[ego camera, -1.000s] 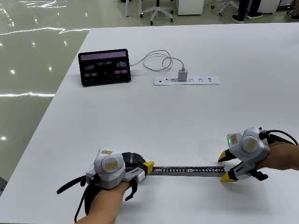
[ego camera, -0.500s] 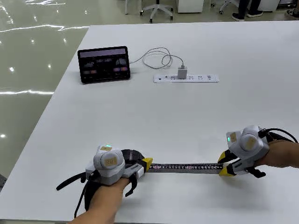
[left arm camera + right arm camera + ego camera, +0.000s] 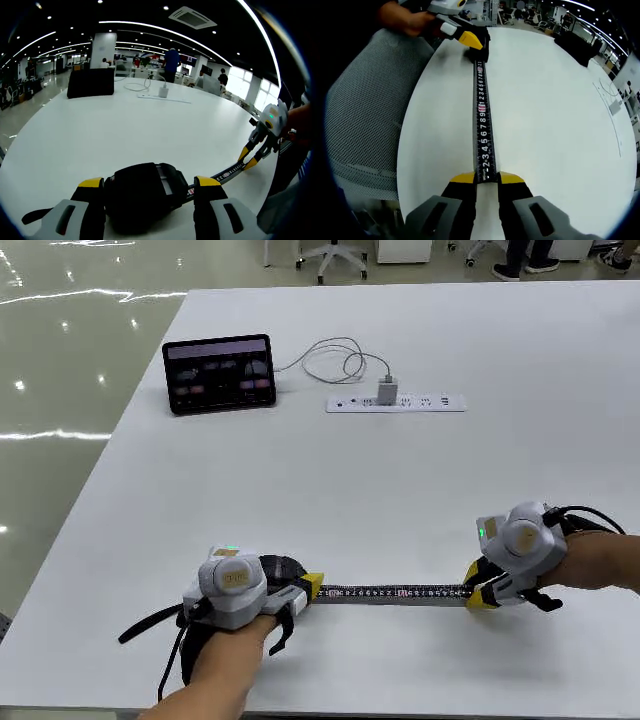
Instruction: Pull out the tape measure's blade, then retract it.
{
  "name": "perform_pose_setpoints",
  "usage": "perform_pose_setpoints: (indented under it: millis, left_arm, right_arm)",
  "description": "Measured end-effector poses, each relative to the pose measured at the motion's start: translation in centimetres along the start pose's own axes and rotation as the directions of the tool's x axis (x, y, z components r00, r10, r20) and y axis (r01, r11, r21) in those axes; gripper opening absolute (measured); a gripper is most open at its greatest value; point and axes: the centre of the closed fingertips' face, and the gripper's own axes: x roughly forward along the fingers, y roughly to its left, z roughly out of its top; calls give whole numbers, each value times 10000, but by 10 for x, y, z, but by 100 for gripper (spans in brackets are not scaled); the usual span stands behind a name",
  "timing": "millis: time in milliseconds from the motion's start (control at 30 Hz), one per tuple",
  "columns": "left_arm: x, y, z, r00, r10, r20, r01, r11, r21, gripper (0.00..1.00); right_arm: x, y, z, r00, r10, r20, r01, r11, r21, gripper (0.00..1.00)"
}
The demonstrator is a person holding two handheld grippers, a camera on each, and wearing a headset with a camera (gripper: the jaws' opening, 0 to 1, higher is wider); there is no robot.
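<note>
Black tape measure case [image 3: 142, 195] was gripped between left tongs [image 3: 302, 586], lower left of head view. Extended blade [image 3: 395, 592] was laid flat along tabletop [image 3: 420, 480], tip pinched by right tongs [image 3: 476, 593], lower right.

The tape measure's case [image 3: 283, 568] was largely covered by the left gripper [image 3: 300, 588] in the head view, and the end hook of the blade [image 3: 484, 125] was buried between the closed jaws of the right gripper [image 3: 486, 178]. The screen of the tablet [image 3: 219, 373] was too small to read; an office chair [image 3: 335, 258] was cut off by the top edge
</note>
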Motion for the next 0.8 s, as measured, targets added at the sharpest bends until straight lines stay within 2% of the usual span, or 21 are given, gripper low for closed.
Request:
perform_pose_setpoints:
  millis: [100,267,333,433,533,733,800]
  left_arm:
    - [0,1,-1,9999,80,-67,-79,9999,94,66]
    - [1,3,-2,9996,218,-166,-219,9998,-35,63]
    - [1,3,-5,9992,239,-318,-238,9997,40,63]
    - [0,2,-5,9988,291,-389,-286,9995,132,63]
    - [0,3,-5,9987,305,-420,-297,9994,183,62]
    - [-1,3,-6,9975,380,-592,-361,9988,331,61]
    - [-1,2,-7,9970,423,-646,-400,9985,376,61]
  right_arm:
    - [0,-1,-1,9999,-144,81,139,9982,585,11]
    - [-1,-1,0,9998,-210,2,209,9974,686,11]
    - [-1,-1,0,9996,-257,-103,268,9920,1232,11]
    - [-1,-2,-1,9996,-290,2,287,9927,1172,11]
    - [-1,0,0,9997,-230,94,225,9984,525,10]
    - [-1,0,0,9998,-164,119,161,9995,282,10]
    - [-1,0,0,9997,-207,136,200,9986,482,10]
